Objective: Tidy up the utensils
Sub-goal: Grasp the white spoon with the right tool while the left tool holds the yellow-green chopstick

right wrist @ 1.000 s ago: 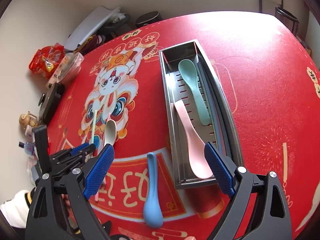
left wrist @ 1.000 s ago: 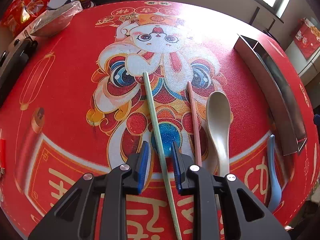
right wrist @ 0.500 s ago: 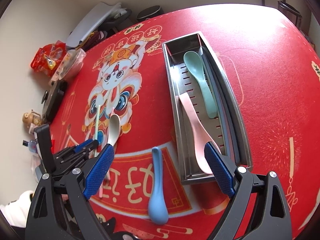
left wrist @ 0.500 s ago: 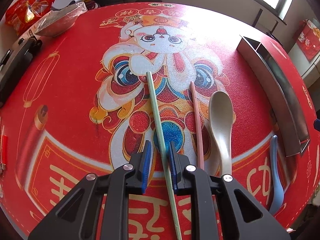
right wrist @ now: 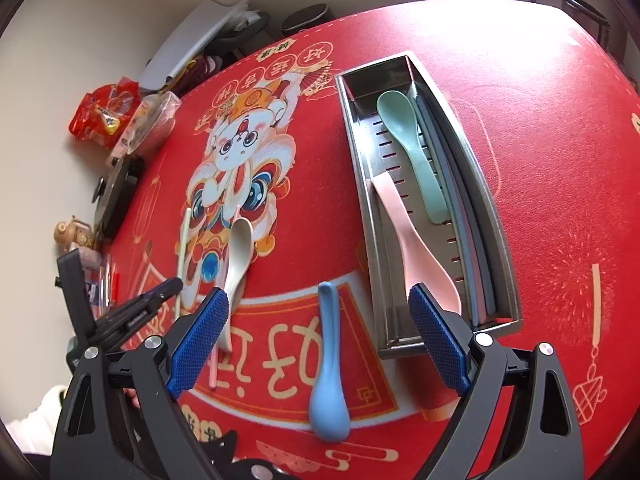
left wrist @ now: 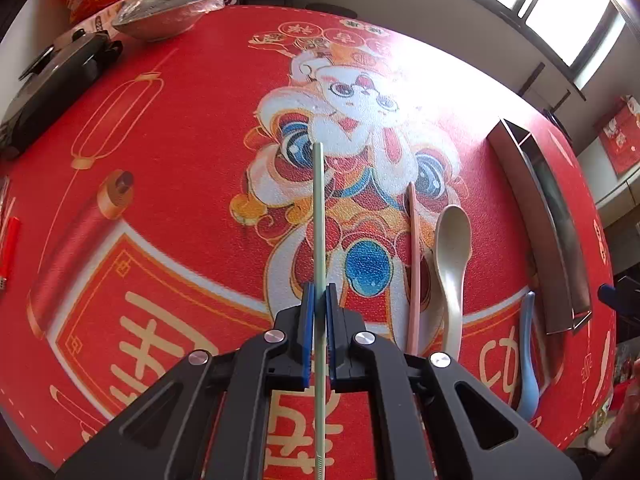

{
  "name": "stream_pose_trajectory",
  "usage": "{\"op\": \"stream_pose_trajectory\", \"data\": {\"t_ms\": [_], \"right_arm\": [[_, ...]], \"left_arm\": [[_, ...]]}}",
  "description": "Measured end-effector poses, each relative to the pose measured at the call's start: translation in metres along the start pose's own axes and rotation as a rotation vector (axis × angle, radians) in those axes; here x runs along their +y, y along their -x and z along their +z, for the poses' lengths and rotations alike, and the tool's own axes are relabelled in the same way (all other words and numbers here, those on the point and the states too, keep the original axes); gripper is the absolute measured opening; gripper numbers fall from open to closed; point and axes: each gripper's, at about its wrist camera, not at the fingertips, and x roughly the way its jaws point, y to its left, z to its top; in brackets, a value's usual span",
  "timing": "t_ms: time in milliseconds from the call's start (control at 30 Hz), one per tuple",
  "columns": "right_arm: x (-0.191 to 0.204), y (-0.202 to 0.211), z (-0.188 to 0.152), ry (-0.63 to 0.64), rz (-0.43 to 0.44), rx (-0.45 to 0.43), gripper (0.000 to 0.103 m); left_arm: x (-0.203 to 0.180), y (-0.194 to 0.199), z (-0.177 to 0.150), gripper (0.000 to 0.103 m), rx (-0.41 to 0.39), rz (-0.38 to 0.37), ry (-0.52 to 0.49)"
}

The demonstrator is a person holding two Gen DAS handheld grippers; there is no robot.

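A worktop (left wrist: pixel 180 128) covered by a red festive mat with a cartoon lion-dance figure fills both views, with window light falling on its far right side and household clutter (a snack bag, a wrapped bowl, a dark flat appliance) along the far left edge.

The change is at the left gripper (left wrist: pixel 317 300). A second ago its blue-padded fingers stood apart on either side of the pale green chopstick (left wrist: pixel 318 216); half a second ago they had narrowed; now they are clamped on it, the stick running straight between the pads and out beyond them. The mat pattern beneath the stick has also shifted, which suggests the chopstick is coming off the mat, though the frames cannot confirm that its far tip is clear.

Still lying on the mat to the right are a pink chopstick (left wrist: pixel 413 264), a beige spoon (left wrist: pixel 452 264) just beside it, and a blue spoon (right wrist: pixel 329 364) nearer the steel utensil tray (right wrist: pixel 496 216). The tray already holds a mint-green spoon (right wrist: pixel 412 148), a pink spoon (right wrist: pixel 404 236) and some long dark sticks along its right wall.

The right gripper (right wrist: pixel 316 336) hovers above the blue spoon with its fingers wide apart, holding nothing.

With the grasp made, the pick-up step looks complete, and the likely next step is carrying the green chopstick to the right, to the tray. Three utensils would then remain.
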Motion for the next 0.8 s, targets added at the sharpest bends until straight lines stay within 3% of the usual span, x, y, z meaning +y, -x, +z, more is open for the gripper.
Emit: {"op": "stream_pose_trajectory", "data": {"t_ms": [500, 533, 567, 700, 800], "right_arm": [[0.063, -0.046, -0.005, 0.14, 0.041, 0.105, 0.088], [0.068, -0.051, -0.005, 0.157, 0.038, 0.112, 0.086], [0.074, -0.056, -0.005, 0.173, 0.035, 0.12, 0.076], [0.089, -0.082, -0.006, 0.199, 0.022, 0.172, 0.072], [0.098, -0.101, -0.009, 0.21, 0.018, 0.208, 0.061]], "left_arm": [[0.013, 0.052, -0.023, 0.005, -0.1, -0.039, 0.011], [0.015, 0.052, -0.026, 0.005, -0.097, -0.044, 0.016], [0.018, 0.052, -0.027, 0.005, -0.095, -0.047, 0.021], [0.026, 0.053, -0.029, 0.005, -0.097, -0.057, 0.028], [0.029, 0.055, -0.03, 0.005, -0.104, -0.063, 0.019]]}}
